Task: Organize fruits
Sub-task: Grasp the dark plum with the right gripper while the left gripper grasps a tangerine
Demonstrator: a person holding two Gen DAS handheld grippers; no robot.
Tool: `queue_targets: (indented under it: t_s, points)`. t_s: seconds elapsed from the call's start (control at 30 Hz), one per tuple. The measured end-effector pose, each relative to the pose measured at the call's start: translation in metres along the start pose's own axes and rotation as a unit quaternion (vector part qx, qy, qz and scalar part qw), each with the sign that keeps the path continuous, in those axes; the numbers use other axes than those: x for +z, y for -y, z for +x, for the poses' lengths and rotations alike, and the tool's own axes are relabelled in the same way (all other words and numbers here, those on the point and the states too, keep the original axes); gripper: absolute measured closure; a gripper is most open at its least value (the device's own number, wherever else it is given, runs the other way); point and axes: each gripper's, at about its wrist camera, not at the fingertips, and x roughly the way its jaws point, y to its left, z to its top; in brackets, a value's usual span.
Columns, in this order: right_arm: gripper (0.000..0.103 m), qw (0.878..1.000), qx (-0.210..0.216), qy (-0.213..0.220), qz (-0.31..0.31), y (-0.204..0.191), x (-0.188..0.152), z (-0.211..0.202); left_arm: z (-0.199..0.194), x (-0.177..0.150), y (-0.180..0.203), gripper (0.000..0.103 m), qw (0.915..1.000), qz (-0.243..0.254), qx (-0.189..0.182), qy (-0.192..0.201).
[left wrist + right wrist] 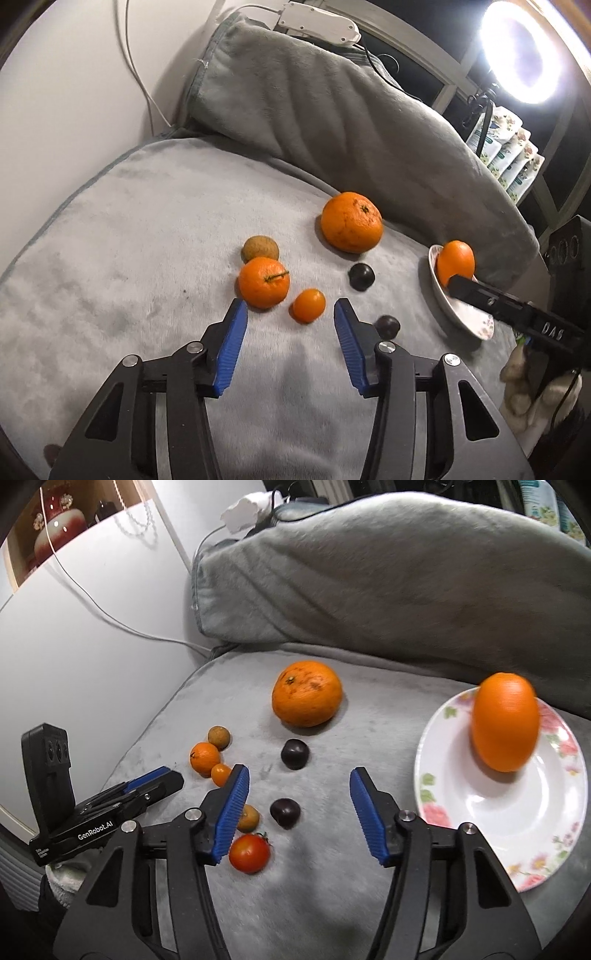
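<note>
A floral white plate (461, 812) lies at the right of a grey cushion; an orange (504, 722), blurred, is on it. The plate (465, 314) and orange (456, 262) also show in the left wrist view. My right gripper (299, 781) is open and empty, left of the plate. My left gripper (290, 312) is open and empty, just short of a small orange fruit (308, 304). On the cushion lie a big orange (306, 692), a mandarin (264, 282), a brown round fruit (260, 249), two dark plums (294, 753) (285, 812) and a red tomato (249, 853).
A grey pillow (369, 583) rises behind the fruit. A white wall with a cable (110, 620) stands at the left. A bright ring light (524, 51) and floral packets (509, 155) are at the far right. A small yellowish fruit (248, 818) sits behind my right gripper's left finger.
</note>
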Motion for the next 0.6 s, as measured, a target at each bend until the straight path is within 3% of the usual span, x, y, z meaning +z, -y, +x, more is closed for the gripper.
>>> queue_targets:
  t_s: [0.27, 0.6]
  points:
    - [0.054, 1.000, 0.012, -0.028, 0.005, -0.005, 0.010, 0.034, 0.014, 0.007, 0.000, 0.057, 0.9998, -0.010, 0.015, -0.002]
    - [0.056, 0.998, -0.008, -0.062, 0.020, 0.001, 0.015, 0.073, 0.029, 0.012, -0.009, 0.062, 0.9993, -0.019, 0.026, -0.019]
